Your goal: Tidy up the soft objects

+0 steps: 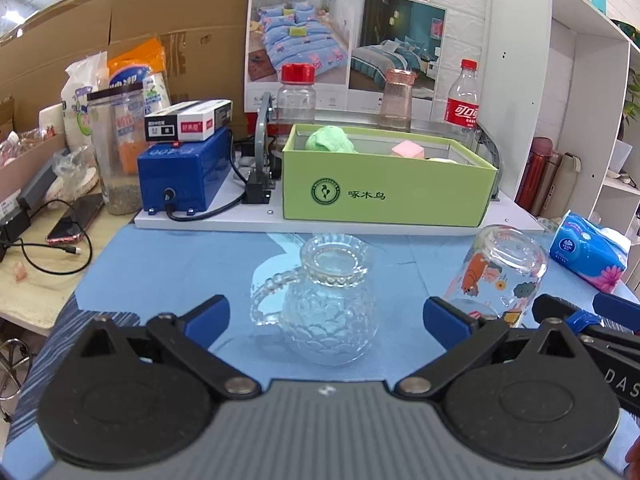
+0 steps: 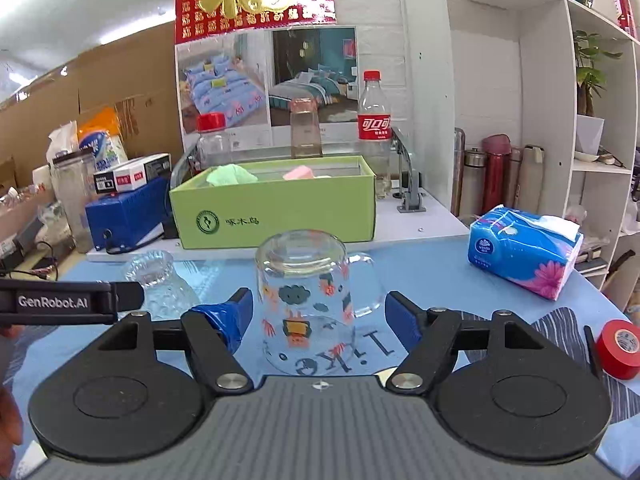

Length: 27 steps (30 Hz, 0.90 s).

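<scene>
A green cardboard box (image 1: pixel 384 196) (image 2: pixel 276 210) stands at the back of the blue mat. Inside it lie a green soft cloth (image 1: pixel 330 140) (image 2: pixel 230 176), a pink sponge cube (image 1: pixel 408 149) (image 2: pixel 300 173) and a pale soft item (image 1: pixel 442 161), mostly hidden by the wall. My left gripper (image 1: pixel 326 316) is open and empty, with an upside-down textured glass mug (image 1: pixel 328 300) between its fingers. My right gripper (image 2: pixel 320 316) is open and empty around an upside-down printed glass mug (image 2: pixel 308 300) (image 1: pixel 496 276).
A blue tissue pack (image 2: pixel 524 250) (image 1: pixel 588 250) lies at the right. A red tape roll (image 2: pixel 618 354) sits at the right edge. A blue device (image 1: pixel 180 176), jars and a cola bottle (image 2: pixel 374 128) stand behind. A white shelf unit (image 2: pixel 540 120) is at the right.
</scene>
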Each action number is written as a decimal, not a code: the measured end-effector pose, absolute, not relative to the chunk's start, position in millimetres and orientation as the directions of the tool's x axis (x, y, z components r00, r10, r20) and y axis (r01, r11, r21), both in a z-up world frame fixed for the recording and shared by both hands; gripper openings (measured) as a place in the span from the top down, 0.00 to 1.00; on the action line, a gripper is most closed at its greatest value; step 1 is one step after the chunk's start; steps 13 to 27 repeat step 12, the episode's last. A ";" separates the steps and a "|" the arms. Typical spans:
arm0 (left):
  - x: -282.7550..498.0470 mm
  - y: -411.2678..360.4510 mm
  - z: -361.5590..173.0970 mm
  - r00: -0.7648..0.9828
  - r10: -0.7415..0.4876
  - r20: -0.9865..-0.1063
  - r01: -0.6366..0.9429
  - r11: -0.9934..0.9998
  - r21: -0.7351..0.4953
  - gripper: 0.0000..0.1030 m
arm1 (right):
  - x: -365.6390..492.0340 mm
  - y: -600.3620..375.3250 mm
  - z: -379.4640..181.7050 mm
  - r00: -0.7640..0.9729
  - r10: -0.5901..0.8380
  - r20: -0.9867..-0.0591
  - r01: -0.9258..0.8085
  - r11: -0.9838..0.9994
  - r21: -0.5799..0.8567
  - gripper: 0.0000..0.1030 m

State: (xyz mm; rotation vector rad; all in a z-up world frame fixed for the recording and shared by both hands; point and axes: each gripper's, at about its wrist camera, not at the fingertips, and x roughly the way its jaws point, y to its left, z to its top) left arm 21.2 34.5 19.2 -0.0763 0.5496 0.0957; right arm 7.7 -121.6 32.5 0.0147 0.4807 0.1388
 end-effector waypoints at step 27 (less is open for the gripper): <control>17.1 25.8 20.1 0.871 0.030 -0.490 -0.047 0.999 -0.022 0.00 | 8.0 -125.4 31.2 0.876 0.154 -0.458 -0.132 0.988 0.080 0.42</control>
